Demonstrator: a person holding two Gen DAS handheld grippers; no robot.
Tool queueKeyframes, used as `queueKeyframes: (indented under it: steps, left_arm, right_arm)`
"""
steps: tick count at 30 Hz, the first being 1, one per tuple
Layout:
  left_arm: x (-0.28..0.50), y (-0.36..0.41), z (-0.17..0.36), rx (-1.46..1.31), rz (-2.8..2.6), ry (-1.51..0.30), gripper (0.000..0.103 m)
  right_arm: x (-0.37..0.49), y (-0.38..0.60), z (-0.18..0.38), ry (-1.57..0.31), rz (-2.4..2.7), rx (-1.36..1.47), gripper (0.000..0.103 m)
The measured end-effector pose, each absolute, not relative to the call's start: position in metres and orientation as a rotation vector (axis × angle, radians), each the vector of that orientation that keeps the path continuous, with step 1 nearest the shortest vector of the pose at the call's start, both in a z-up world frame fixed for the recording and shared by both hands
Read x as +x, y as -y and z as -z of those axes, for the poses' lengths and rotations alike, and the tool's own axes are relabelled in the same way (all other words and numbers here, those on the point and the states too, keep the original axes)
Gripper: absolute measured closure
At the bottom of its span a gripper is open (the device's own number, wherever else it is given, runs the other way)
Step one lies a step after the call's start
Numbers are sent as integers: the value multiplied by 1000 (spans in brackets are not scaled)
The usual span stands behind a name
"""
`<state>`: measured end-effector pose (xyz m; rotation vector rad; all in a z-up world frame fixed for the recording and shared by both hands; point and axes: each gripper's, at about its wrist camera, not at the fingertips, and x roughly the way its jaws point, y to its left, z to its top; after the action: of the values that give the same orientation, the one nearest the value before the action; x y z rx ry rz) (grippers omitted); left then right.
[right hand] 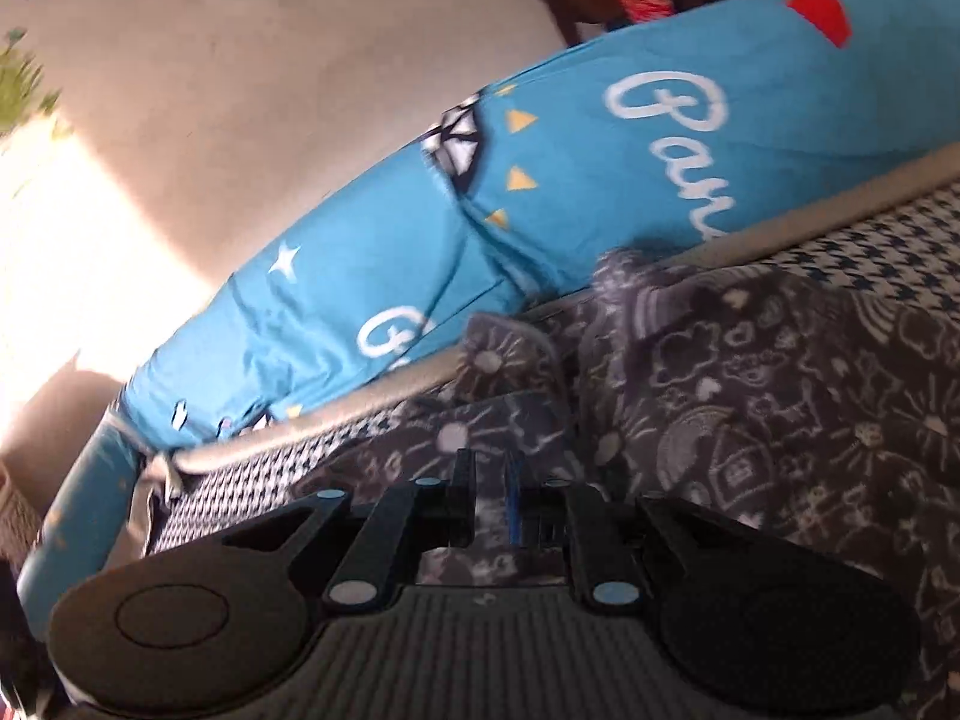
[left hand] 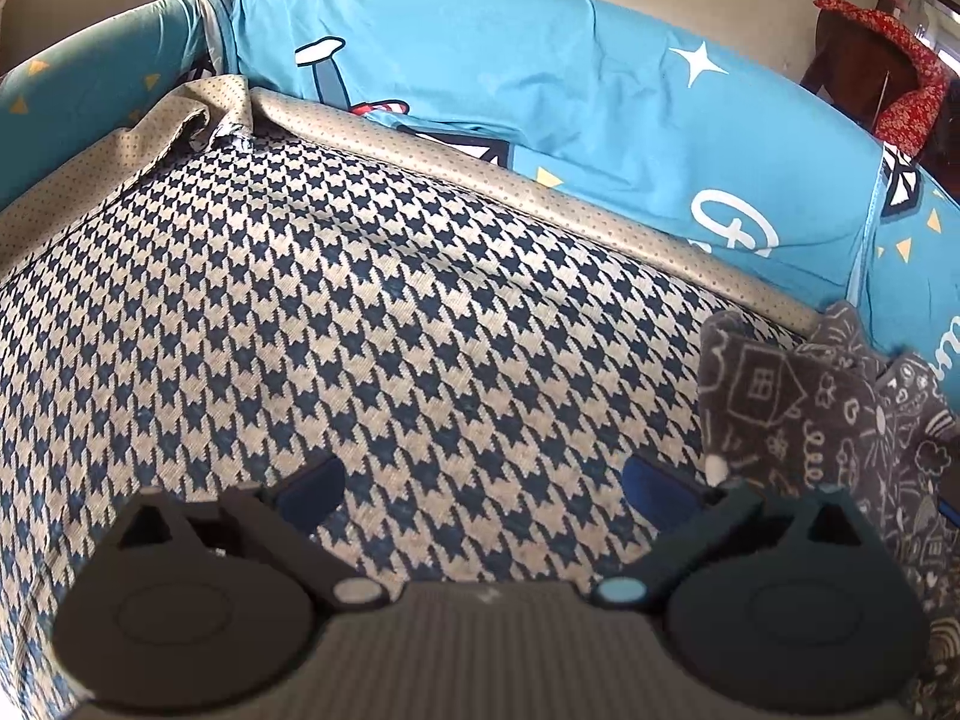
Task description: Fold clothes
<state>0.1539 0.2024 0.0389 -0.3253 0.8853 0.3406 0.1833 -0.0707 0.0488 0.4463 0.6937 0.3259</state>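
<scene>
Grey garment (left hand: 840,420) with white doodle print (houses, clouds, hearts) lies crumpled on the houndstooth cover (left hand: 360,312), a navy-and-beige cloth that spreads over a cushioned surface. No container shows in either view; the garment rests directly on this cover.

In the left wrist view the garment is at the right part of the houndstooth cover, close to the cover's beige dotted border (left hand: 540,180). The left gripper (left hand: 483,483) hangs over bare cover, its jaws spread wide apart and holding nothing. The garment is just beside the right-hand jaw, and its edge seems to touch that jaw, but I cannot tell this for sure.

In the right wrist view, which is blurred, the garment (right hand: 750,372) fills most of the cover. The right gripper (right hand: 489,501) has its jaws drawn close together with a fold of the garment pinched between them.

Behind the houndstooth cover, past its border, stands a bright blue cushion (left hand: 540,60) with white stars, yellow triangles and white script letters.
</scene>
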Motion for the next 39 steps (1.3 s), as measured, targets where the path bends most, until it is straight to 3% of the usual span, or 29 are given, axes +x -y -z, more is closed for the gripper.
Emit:
queueKeyframes:
  steps: [6, 17, 23, 39]
  left_arm:
    - [155, -203, -39, -329, -343, -887, 0]
    - [153, -210, -39, -345, -346, -891, 0]
    - [153, -212, -38, -344, -347, -895, 0]
    - [151, -221, -32, -344, -368, -920, 0]
  right_arm:
    - [179, 50, -46, -716, -391, 344, 88]
    - [170, 8, -38, -733, -498, 142, 61]
    - [163, -16, -34, -730, -555, 30, 54]
    - [157, -60, -12, -691, -564, -228, 46]
